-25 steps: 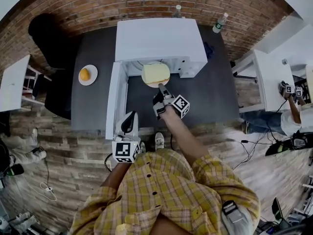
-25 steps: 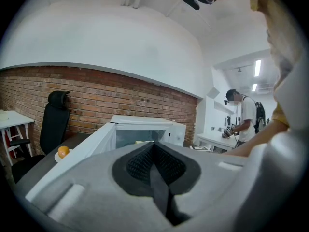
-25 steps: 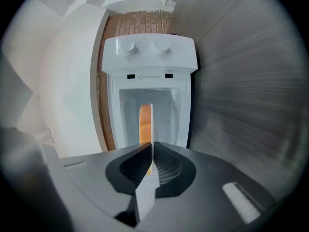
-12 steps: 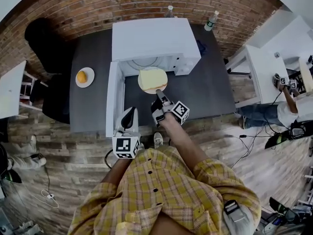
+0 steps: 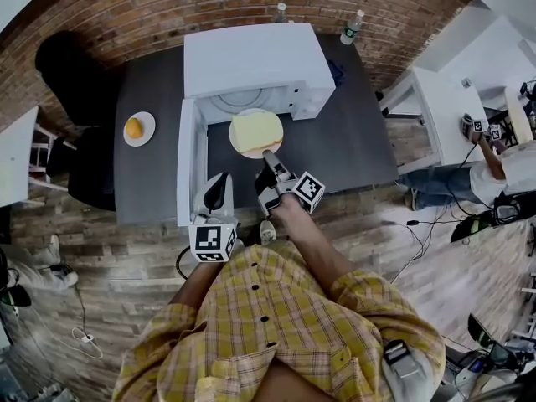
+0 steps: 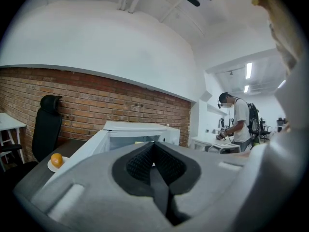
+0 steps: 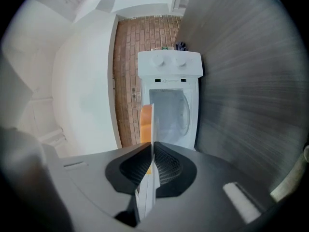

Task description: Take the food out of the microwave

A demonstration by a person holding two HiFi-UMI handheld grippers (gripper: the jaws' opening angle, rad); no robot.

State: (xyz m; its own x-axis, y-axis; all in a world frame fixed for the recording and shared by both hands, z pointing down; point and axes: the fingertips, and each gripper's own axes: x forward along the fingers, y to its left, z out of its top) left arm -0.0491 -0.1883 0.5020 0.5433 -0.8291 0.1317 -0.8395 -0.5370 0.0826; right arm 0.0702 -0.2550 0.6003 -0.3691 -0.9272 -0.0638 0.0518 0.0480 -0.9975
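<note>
A white microwave [image 5: 251, 65] stands on the dark table [image 5: 352, 149] with its door [image 5: 188, 162] swung open to the left. My right gripper [image 5: 270, 156] is shut on the near rim of a white plate [image 5: 276, 137] that carries a pale yellow slab of food [image 5: 255, 130]. The plate is outside the cavity, just in front of the opening. In the right gripper view the plate [image 7: 151, 124] shows edge-on between the jaws, with the food [image 7: 145, 122] on its left side and the empty microwave [image 7: 169, 105] behind. My left gripper [image 5: 216, 198] is shut on nothing by the door's outer edge.
A small plate with an orange [image 5: 133, 128] sits at the table's left end. Two bottles [image 5: 350, 28] stand behind the microwave by the brick wall. A black chair [image 5: 63, 65] is at far left. A person [image 5: 481, 182] works at white desks [image 5: 444, 115] on the right.
My right gripper has drawn the plate with the food back out of the microwave toward me. The left gripper has stayed by the door.
</note>
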